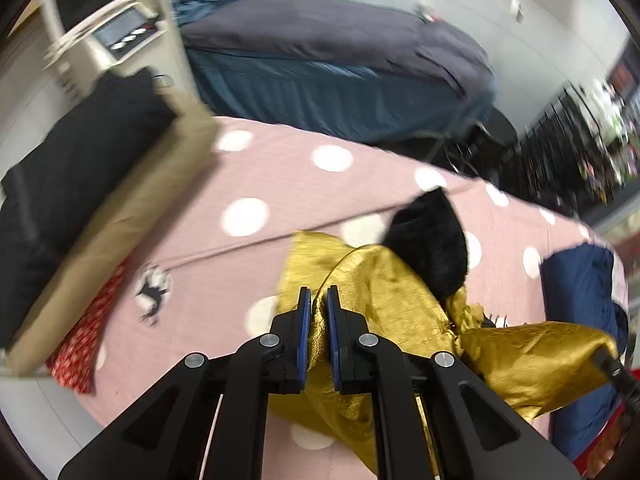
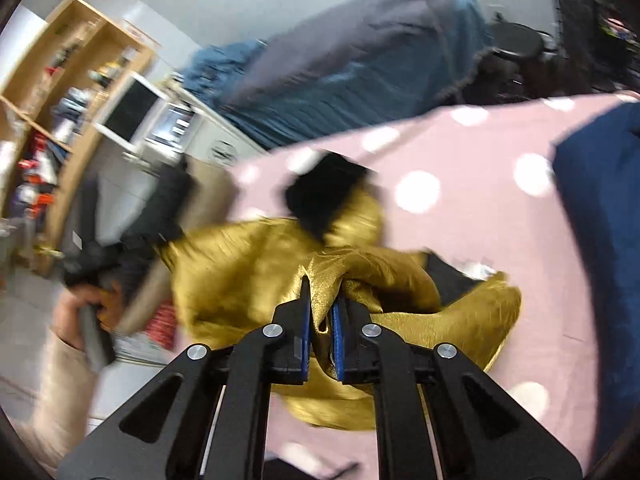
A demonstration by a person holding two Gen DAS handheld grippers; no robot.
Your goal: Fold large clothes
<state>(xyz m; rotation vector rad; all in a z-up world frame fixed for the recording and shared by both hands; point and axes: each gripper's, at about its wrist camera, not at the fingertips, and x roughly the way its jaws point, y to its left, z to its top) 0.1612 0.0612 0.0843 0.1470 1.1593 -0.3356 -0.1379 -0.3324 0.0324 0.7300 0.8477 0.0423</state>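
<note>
Room: a bedroom, motion-blurred; pale walls, a second bed (image 1: 336,64) behind with a smooth grey cover over pleated teal skirting, and an open wooden shelf unit (image 2: 60,92) crowded with small items.
Work surface: a pink bedsheet (image 1: 280,192) with large white dots, matte and mostly flat, one seam line running across it.
Navy fabric: a dark blue bundle (image 1: 580,292) at the sheet's right edge.
Cushion: a tan, boxy pad (image 1: 120,232) at the left edge, black cloth lying on top.
Garment: a shiny gold satin garment (image 1: 384,304), crumpled in soft peaks, with a fuzzy black trim patch (image 1: 432,240); it lies mid-sheet, partly lifted.
Left gripper (image 1: 319,294): blue-padded jaws clenched on a ridge of the gold fabric.
Right gripper (image 2: 322,292): jaws pinched on another raised fold of the same satin.
</note>
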